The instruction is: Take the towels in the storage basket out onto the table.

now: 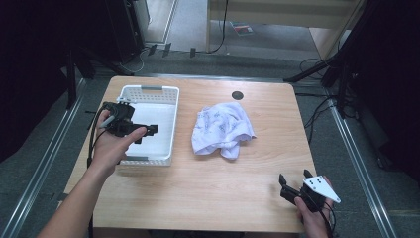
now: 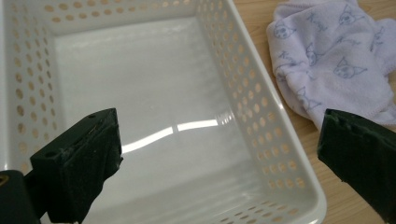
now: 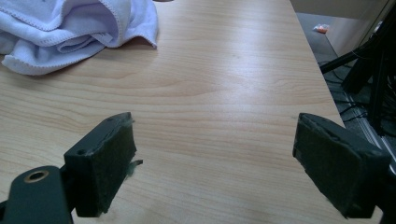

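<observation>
Both sets of jaws spread wide, gripping nothing; towel (image 2: 327, 60) ahead-right of left gripper (image 2: 219, 168), nearer than right gripper (image 3: 215, 168).

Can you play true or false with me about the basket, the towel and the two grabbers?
1. The white basket has nothing in it. True.
2. The towel lies inside the basket. False: it lies crumpled on the table, beside the basket.
3. The left gripper is over the basket with jaws open. True.
4. The right gripper is squeezing the towel. False: its jaws are open over bare table, apart from the towel.
</observation>
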Action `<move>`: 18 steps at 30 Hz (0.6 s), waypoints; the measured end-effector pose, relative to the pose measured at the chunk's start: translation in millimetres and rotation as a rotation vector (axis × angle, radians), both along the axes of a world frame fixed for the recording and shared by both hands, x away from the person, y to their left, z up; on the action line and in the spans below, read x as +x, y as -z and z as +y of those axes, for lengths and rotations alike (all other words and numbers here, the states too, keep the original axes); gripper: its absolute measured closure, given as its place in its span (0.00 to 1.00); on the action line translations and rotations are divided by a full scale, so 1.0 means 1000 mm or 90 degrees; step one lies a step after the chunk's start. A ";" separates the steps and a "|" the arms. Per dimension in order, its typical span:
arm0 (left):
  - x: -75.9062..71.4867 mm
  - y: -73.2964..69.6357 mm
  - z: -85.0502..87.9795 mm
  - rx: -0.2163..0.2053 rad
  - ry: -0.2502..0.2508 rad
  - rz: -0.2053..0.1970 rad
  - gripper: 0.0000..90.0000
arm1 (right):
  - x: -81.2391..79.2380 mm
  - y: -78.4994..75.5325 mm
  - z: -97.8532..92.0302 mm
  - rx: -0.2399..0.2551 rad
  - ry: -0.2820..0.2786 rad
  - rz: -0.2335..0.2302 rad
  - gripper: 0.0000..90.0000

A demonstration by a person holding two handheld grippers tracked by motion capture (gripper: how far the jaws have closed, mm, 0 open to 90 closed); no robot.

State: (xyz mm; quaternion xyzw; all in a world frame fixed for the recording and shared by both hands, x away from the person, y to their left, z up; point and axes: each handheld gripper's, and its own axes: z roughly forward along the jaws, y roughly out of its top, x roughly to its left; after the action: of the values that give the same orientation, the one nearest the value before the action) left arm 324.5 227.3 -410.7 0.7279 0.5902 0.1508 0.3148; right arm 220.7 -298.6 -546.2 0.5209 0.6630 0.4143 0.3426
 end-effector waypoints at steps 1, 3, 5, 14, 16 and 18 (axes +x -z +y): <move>-0.004 0.001 0.003 -0.003 -0.003 -0.002 0.01 | 0.000 0.000 0.000 0.000 0.000 0.000 0.15; -0.011 0.004 0.010 -0.003 -0.011 -0.006 0.01 | 0.000 0.000 0.000 0.000 0.001 0.000 0.15; -0.018 0.008 0.017 -0.008 -0.016 -0.008 0.01 | 0.000 0.000 0.000 -0.001 0.001 0.001 0.15; -0.052 0.023 0.054 -0.034 -0.064 -0.029 0.03 | -0.001 0.000 0.000 -0.002 0.003 -0.001 0.15; -0.059 0.029 0.064 -0.042 -0.081 -0.033 0.03 | -0.001 0.000 0.000 -0.002 0.003 -0.001 0.15; -0.066 0.034 0.073 -0.054 -0.094 -0.038 0.03 | -0.001 0.000 0.000 -0.003 0.004 -0.001 0.15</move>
State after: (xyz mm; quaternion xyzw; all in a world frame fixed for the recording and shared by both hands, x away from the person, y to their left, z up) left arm 258.2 300.3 -444.5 0.6638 0.6383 0.1700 0.3508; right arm 220.0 -298.5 -546.3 0.5218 0.6621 0.4124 0.3454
